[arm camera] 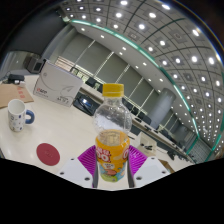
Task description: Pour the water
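I see one bottle [112, 135], upright, cap at 12 o'clock, clenched in my gripper [112, 160]; one mug [18, 116] at 9.

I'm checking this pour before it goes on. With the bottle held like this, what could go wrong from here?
1. The bottle has its yellow cap on, so tipping it now would likely pour nothing.
2. The fingers grip only its lower part near the label, so the tall bottle may swing or slip when tilted.
3. The mug stands well off to one side on the table, so carrying the bottle across risks spills.
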Tool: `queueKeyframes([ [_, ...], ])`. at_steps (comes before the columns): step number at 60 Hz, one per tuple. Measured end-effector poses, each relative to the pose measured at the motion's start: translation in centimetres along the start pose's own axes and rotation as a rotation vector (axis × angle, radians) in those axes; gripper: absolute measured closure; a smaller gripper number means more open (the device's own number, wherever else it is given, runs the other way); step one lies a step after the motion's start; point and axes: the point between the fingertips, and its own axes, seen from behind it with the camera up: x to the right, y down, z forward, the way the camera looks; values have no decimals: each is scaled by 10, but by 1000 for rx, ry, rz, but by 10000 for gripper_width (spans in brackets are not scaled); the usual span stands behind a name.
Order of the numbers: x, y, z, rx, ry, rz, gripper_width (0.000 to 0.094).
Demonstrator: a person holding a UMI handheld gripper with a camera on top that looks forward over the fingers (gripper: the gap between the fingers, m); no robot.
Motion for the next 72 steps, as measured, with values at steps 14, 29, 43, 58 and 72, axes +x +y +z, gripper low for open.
queueKeyframes([
  [14,-17,-110,-2,114,115,-544,532],
  [29,-94,-161,-5,246,177,-1099,533],
  [43,-165,-175,-10,368,243,-1524,532],
  [58,-185,-168,-5,345,211,-1618,533],
  [72,-165,-172,-15,281,62,-1273,531],
])
